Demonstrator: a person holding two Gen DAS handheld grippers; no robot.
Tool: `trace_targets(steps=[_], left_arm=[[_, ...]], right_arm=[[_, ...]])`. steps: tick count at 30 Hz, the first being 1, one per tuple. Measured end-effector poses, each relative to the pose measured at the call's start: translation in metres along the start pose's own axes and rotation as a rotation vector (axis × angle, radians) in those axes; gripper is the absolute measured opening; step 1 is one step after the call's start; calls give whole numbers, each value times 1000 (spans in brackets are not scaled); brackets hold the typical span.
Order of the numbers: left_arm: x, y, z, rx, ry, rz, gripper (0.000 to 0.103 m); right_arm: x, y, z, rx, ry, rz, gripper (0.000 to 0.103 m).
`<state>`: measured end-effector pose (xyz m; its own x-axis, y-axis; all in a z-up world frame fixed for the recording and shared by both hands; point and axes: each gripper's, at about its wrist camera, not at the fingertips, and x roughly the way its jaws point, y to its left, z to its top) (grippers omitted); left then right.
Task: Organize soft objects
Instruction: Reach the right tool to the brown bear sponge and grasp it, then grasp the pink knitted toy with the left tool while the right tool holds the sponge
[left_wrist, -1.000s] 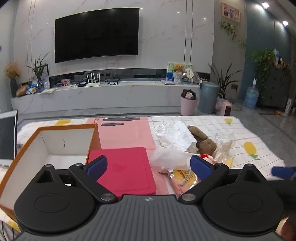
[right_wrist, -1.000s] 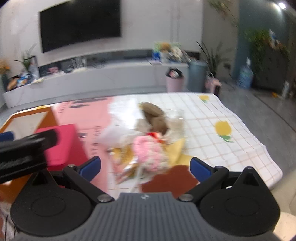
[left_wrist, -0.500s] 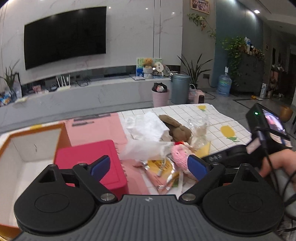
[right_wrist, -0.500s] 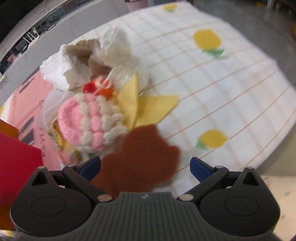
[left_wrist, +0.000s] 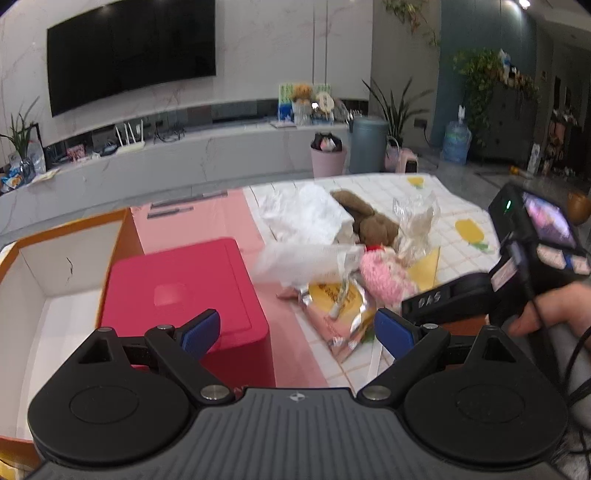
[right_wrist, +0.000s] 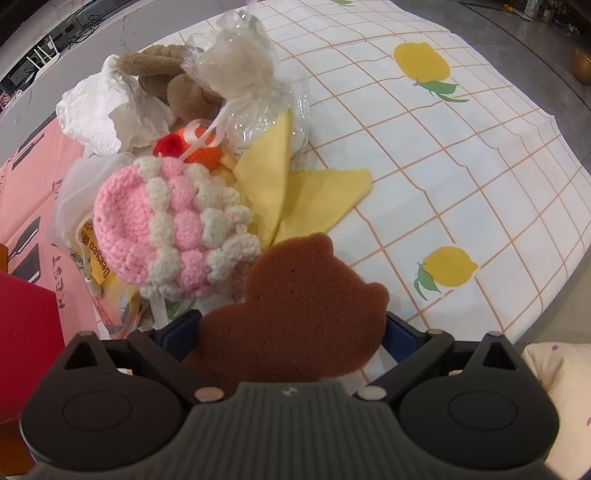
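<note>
A pile of soft things lies on the lemon-print tablecloth (right_wrist: 461, 155): a pink and white crochet piece (right_wrist: 173, 225), a brown plush toy (right_wrist: 184, 92), a yellow cloth (right_wrist: 295, 192), a clear bag with a beige plush (right_wrist: 240, 70) and white plastic (right_wrist: 96, 110). A brown bear-shaped sponge (right_wrist: 295, 306) lies between the fingers of my right gripper (right_wrist: 291, 328), which is open around it at table level. My left gripper (left_wrist: 297, 330) is open and empty, above the table between the red box (left_wrist: 184, 284) and the pile (left_wrist: 380, 273).
An open orange box with a white inside (left_wrist: 55, 280) stands left of the red box. A pink mat (left_wrist: 192, 225) covers the table's middle. A yellow snack packet (left_wrist: 340, 302) lies by the pile. The table's right edge (right_wrist: 554, 280) is close to the sponge.
My right gripper has dropped down and forward to the table, so the brown sponge now sits between its fingers. My left gripper has swung slightly left and tilted down.
</note>
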<state>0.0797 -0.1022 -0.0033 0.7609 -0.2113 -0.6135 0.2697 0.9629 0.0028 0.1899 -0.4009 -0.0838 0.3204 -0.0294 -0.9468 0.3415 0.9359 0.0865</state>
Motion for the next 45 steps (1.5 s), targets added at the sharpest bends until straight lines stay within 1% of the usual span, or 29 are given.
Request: trace_targets(steps=[2,5,6,8,10,11,12,14,15,16,18,19,22,24,27,29,32,34,36,37,39,41,42,43,45], left_arm=[[1,-3,-3,26,-16,-11,103],[5,-16,-6,103,-42,-13,103],[7,-23,-7,133,-51,-31,103],[9,-35,-8,174,-80,-87,103],[12,-47,-12,207,-128,-177,103],[14,-52,-14,219,-147,-204,103],[16,-58,-17,232,-177,-216,103],[18,-71,-22,260,-247,-199,103],[22,-76,-24,280,-268,-183,103],[26,-83,-25,307,-278,-165,103],[39,-94,-27,354,-265,-134,103],[46,-97,-28,359,-252,-125,103],[66,-97,-31,326,-213,-132,103],[78,-97,-32,305,-187,-130,103],[94,-95,-32,247,-144,-124,103],[100,-94,-32,211,-141,-127,103],[108,-95,-29,156,-139,-110,103],[110,-93,-27,82,-140,-99,103],[112,-90,-26,23,-135,-86,102],[112,-89,-27,-2,-134,-74,86],[115,-86,-28,-23,-105,-46,66],[111,-81,-28,-33,-100,-63,56],[107,-78,-27,-43,-100,-78,44],[102,-76,-26,-57,-107,-91,34],[90,-70,-24,-78,-112,-116,31]], right_arm=[[-5,-5,1,-21,-26,-37,96],[-13,-11,3,-70,-88,-108,95],[-15,-11,5,-85,-109,-127,95],[-16,-12,11,-121,-133,-142,95],[-13,-12,18,-161,-139,-150,95],[-12,-12,19,-176,-142,-155,95],[-12,-13,20,-194,-146,-157,95],[-16,-16,20,-218,-167,-161,95],[-19,-18,20,-217,-181,-166,95],[-25,-21,16,-203,-197,-170,95],[-36,-31,10,-156,-240,-152,95],[-39,-34,8,-146,-248,-142,95],[-38,-39,7,-122,-252,-123,95],[-34,-40,10,-115,-249,-127,95],[-32,-37,12,-119,-266,-140,95],[-33,-36,13,-119,-277,-133,95],[-29,-33,13,-111,-271,-121,95],[-26,-31,13,-114,-261,-109,95],[-26,-31,13,-109,-275,-102,95],[-26,-31,13,-110,-272,-103,95],[-27,-34,13,-99,-276,-107,95],[-29,-38,14,-69,-285,-101,95],[-30,-41,15,-50,-292,-93,95],[-31,-43,15,-33,-297,-84,95],[-30,-47,17,-6,-291,-64,95]])
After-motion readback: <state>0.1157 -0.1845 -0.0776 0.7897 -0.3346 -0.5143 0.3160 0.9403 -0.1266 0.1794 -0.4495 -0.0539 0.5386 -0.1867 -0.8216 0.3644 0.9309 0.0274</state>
